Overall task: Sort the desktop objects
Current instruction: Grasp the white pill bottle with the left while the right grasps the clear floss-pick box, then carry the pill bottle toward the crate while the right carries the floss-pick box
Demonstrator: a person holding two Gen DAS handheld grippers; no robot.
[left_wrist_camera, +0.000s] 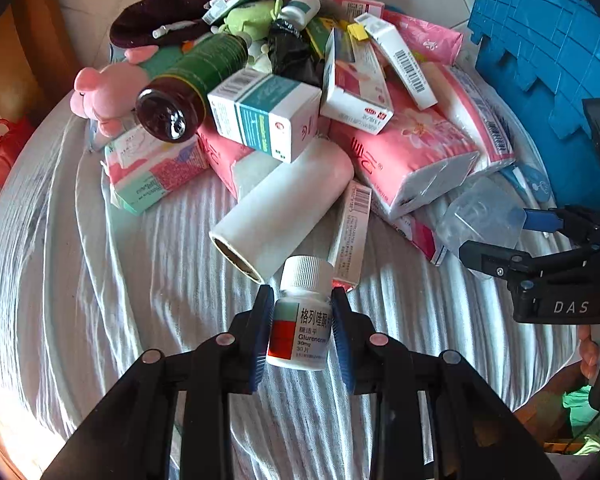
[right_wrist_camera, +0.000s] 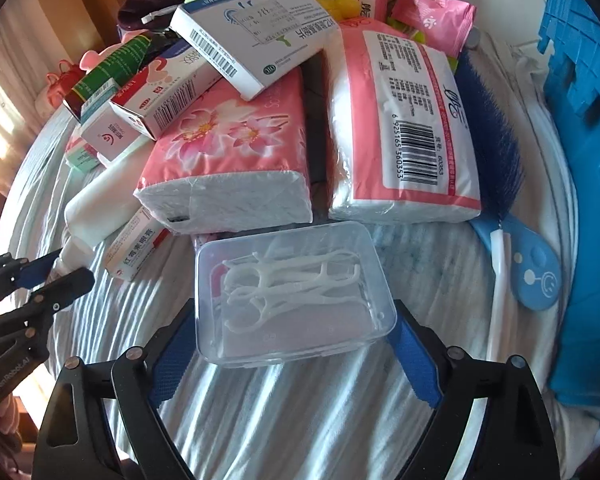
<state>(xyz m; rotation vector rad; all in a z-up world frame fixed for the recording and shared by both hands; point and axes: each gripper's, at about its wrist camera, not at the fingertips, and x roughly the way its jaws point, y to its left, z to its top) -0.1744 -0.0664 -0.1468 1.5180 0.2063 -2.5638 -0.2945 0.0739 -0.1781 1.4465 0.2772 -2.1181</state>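
Note:
My left gripper (left_wrist_camera: 302,328) is shut on a small white medicine bottle (left_wrist_camera: 302,320) with a ribbed cap and a red and green label, held above the striped cloth in front of the pile. My right gripper (right_wrist_camera: 294,344) is shut on a clear plastic box of white floss picks (right_wrist_camera: 294,296), its blue pads (right_wrist_camera: 414,360) against the box's two sides. The right gripper also shows at the right edge of the left wrist view (left_wrist_camera: 516,240), holding the clear box (left_wrist_camera: 480,216).
A heap on the round table: pink tissue packs (right_wrist_camera: 228,160), medicine boxes (left_wrist_camera: 264,112), a white roll (left_wrist_camera: 280,204), a brown bottle (left_wrist_camera: 188,88), a pink plush pig (left_wrist_camera: 104,92). A blue brush (right_wrist_camera: 496,152) lies at right, beside a blue crate (left_wrist_camera: 548,64).

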